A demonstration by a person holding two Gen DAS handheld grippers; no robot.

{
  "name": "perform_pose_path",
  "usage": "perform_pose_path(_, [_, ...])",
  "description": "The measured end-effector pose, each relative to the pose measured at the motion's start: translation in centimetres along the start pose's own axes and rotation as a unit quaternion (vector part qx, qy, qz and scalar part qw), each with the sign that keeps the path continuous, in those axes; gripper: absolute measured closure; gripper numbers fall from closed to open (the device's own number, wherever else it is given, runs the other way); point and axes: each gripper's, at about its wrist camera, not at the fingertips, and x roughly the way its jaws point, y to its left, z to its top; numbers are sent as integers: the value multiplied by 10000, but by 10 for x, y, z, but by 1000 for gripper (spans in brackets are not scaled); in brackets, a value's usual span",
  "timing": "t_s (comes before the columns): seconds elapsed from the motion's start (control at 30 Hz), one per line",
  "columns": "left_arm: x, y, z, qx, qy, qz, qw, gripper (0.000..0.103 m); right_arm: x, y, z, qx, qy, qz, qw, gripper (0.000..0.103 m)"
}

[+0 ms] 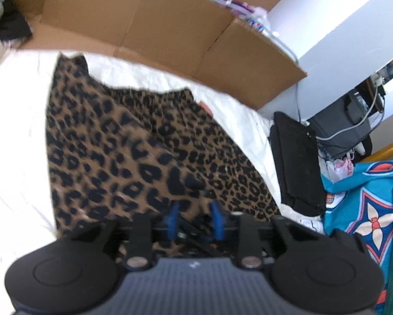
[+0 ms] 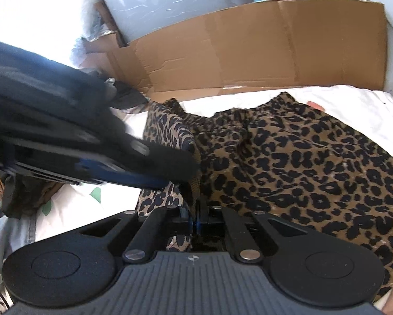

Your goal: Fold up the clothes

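- The brown, black-spotted leopard-print garment [image 1: 133, 141] lies spread on the white bed sheet [image 1: 15, 136], in front of a flattened brown cardboard box [image 1: 170, 26].
- Your right gripper [image 2: 195, 216] has its jaws pinched shut on a raised fold of the fabric.
- Your left gripper [image 1: 195, 219] has its jaws partly apart over the cloth, gripping nothing.
- Expect thin, limp, light fabric; take hold at hems or corners.
- The cardboard holds nothing you can see.

bright daylight, blown-out whites at upper left, motion blur, fisheye-bent edges.
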Motion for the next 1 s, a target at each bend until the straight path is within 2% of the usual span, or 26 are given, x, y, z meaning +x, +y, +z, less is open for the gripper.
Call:
perform_pose_path(0.03, [-5, 1, 1, 59, -101, 23, 9999, 57, -2, -4, 1, 34, -9, -20, 10000, 102])
perform_pose_path(0.1, [-11, 7, 2, 114, -201, 168, 9996, 55, -8, -11, 3, 76, -38, -61, 9999, 102])
perform_pose_path(0.43, [2, 63, -3, -449, 27, 772, 9960, 55, -34, -56, 15, 470, -149, -230, 9985, 103])
perform_pose_path(0.8, [25, 70, -15, -379, 429, 804, 9951, 55, -59, -131, 10, 1208, -189, -598, 9907, 103])
perform_pose_path(1.0, [35, 72, -23, -291, 665, 750, 9945, 55, -62, -155, 8, 1473, -220, -683, 9865, 103])
